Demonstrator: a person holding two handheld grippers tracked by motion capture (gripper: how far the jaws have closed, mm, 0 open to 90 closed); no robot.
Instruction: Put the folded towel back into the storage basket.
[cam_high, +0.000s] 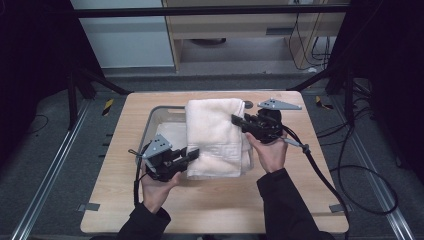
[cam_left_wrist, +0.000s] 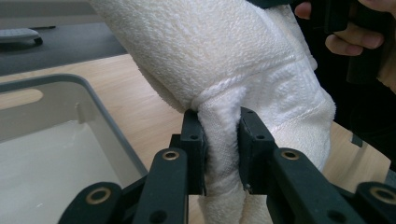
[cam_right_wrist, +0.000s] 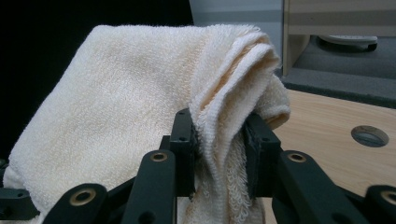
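Holding a folded towel (cam_high: 216, 137) over the tray (cam_high: 156, 114) on the table (cam_high: 220, 210) in the high view. Left gripper view: our left gripper (cam_left_wrist: 220, 140) pinches a bunched towel edge. Right gripper view: our right gripper (cam_right_wrist: 219, 140) pinches layered folds.

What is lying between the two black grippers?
The folded cream terry towel spans from left gripper to right gripper, seen in the high view.
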